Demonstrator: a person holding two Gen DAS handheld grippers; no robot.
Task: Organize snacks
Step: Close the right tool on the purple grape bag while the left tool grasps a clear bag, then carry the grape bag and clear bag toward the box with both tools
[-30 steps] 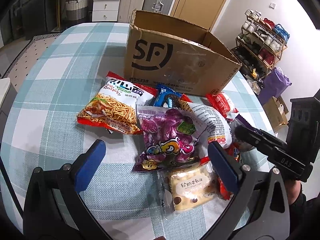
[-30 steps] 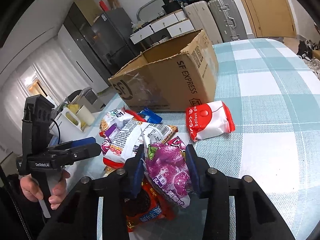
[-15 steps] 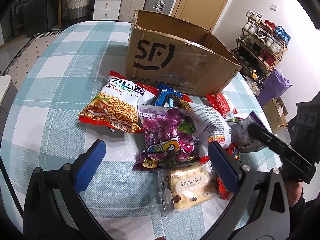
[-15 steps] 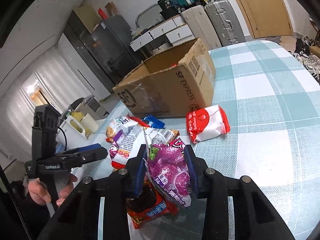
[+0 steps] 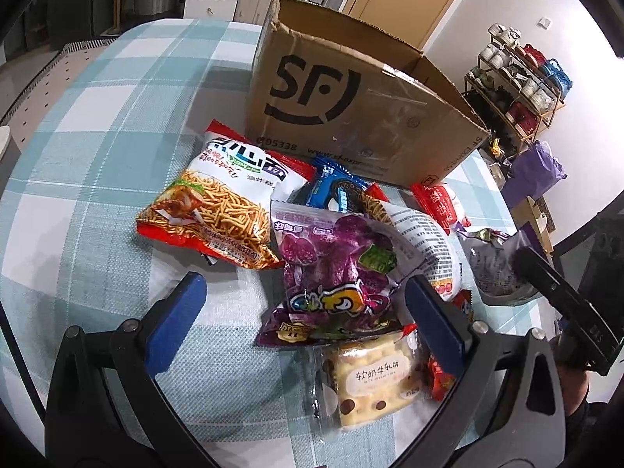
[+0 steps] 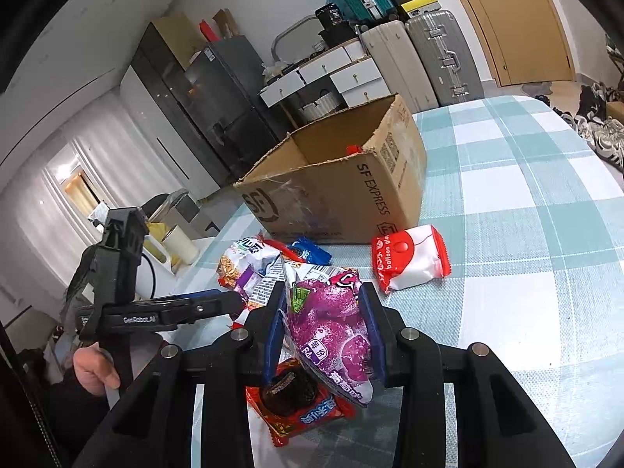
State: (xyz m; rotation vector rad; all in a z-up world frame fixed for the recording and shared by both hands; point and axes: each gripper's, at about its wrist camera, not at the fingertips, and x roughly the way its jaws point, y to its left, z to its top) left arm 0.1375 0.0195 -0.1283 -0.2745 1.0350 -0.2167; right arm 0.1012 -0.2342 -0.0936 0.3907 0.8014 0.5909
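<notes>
At the bottom centre of the right wrist view, our right gripper has its fingers closed on a purple snack bag, lifted above a red packet. In the left wrist view, our left gripper hangs wide open, empty, over the snack pile. The cardboard box stands in the upper centre on the checked tabletop.
</notes>
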